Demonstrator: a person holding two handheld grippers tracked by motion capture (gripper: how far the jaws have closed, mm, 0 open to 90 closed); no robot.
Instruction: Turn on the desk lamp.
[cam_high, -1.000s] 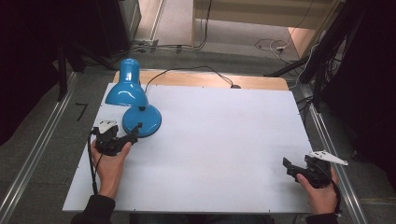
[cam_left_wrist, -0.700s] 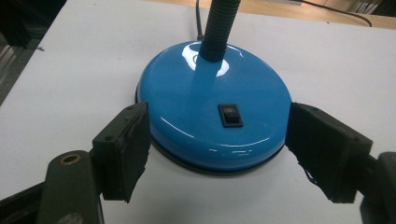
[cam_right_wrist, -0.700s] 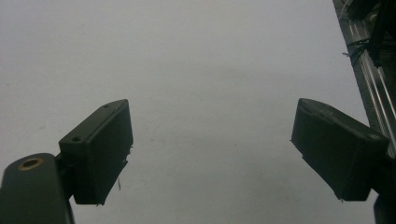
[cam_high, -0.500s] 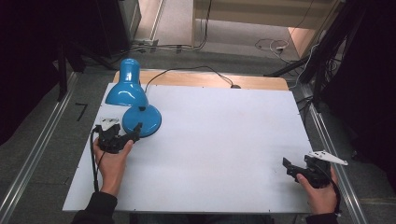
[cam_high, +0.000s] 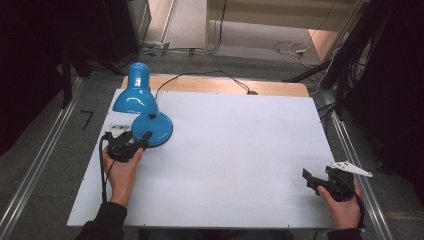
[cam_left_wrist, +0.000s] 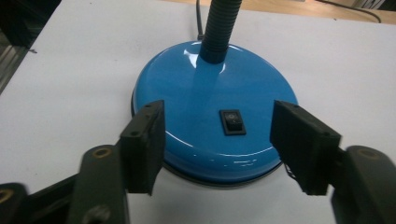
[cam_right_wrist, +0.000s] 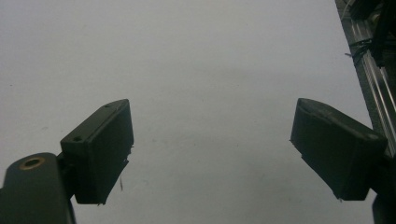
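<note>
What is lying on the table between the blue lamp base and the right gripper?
Nothing: in the high view, bare white table separates the lamp base from the right gripper.

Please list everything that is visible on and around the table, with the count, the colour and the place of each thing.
desk lamp: 1, blue, far left part of the table, shade bent down to the board
lamp base: 1, blue, round, just ahead of the left gripper's jaws
rocker switch: 1, black, on top of the base
lamp cord: 1, black, runs along the far edge of the table
table: 1, white board over a wooden top
cables: several, on the floor beyond the table
left gripper: 1, black, jaws open at the base
right gripper: 1, black, near right corner, jaws open
hands: 2, one holding each gripper
</note>
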